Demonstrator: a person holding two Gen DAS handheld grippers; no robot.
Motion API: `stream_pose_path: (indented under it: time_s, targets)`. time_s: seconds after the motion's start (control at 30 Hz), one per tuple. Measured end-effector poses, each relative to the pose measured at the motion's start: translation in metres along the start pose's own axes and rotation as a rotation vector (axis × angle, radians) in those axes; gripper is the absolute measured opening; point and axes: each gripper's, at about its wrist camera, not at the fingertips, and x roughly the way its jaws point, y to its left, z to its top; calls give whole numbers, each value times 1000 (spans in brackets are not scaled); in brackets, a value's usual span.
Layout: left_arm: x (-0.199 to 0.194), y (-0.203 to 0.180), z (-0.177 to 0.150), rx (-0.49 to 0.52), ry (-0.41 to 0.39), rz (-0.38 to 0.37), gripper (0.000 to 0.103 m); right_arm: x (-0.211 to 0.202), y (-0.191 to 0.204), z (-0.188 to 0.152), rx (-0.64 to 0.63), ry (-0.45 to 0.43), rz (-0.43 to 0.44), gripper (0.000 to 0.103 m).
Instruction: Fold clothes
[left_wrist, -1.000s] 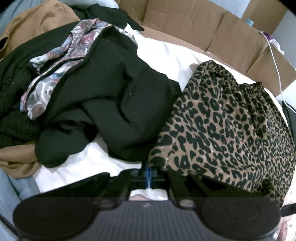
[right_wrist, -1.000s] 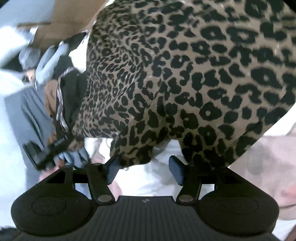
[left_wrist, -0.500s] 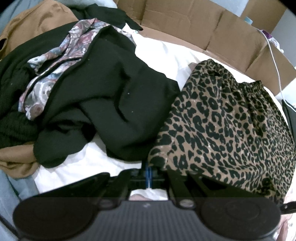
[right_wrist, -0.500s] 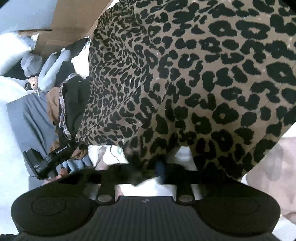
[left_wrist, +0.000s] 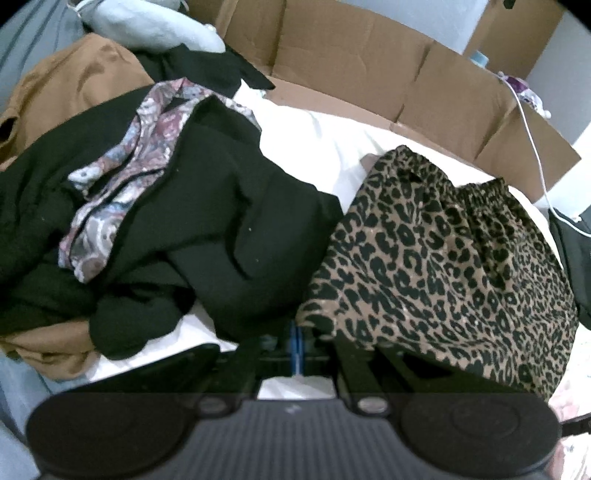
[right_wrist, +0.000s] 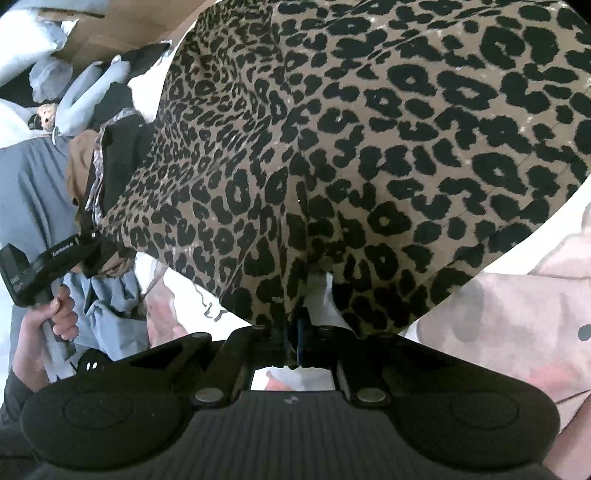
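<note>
A leopard-print skirt (left_wrist: 443, 258) lies spread on the white bed sheet (left_wrist: 325, 144), its elastic waistband at the far end. My left gripper (left_wrist: 296, 341) is shut on the skirt's near left hem corner. In the right wrist view the skirt (right_wrist: 369, 147) fills most of the frame, and my right gripper (right_wrist: 295, 332) is shut on its near hem edge, which bunches at the jaws. The left gripper also shows in the right wrist view (right_wrist: 96, 254), held by a hand at the skirt's other corner.
A heap of clothes lies left of the skirt: a black garment (left_wrist: 207, 229), a paisley piece (left_wrist: 122, 192), tan fabric (left_wrist: 74, 85). Flattened cardboard (left_wrist: 369, 66) stands along the far side. A white cable (left_wrist: 532, 147) and a dark bag (left_wrist: 572, 258) are at the right.
My right gripper was open before the hem a second ago and has closed on the skirt's edge. My left gripper has kept its hold, and the left view has tilted slightly.
</note>
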Motion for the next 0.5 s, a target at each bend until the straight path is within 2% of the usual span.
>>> stream_pose_path:
  time_s: [0.1, 0.27, 0.5]
  targets:
    - [5, 1, -1, 2, 12, 12, 1, 5, 0, 0, -6, 12, -9, 2]
    - [27, 9, -16, -8, 69, 39, 1, 20, 0, 2, -34, 33, -86, 2]
    - [39, 12, -27, -5, 120, 64, 4, 11, 10, 6, -81, 30, -156, 4]
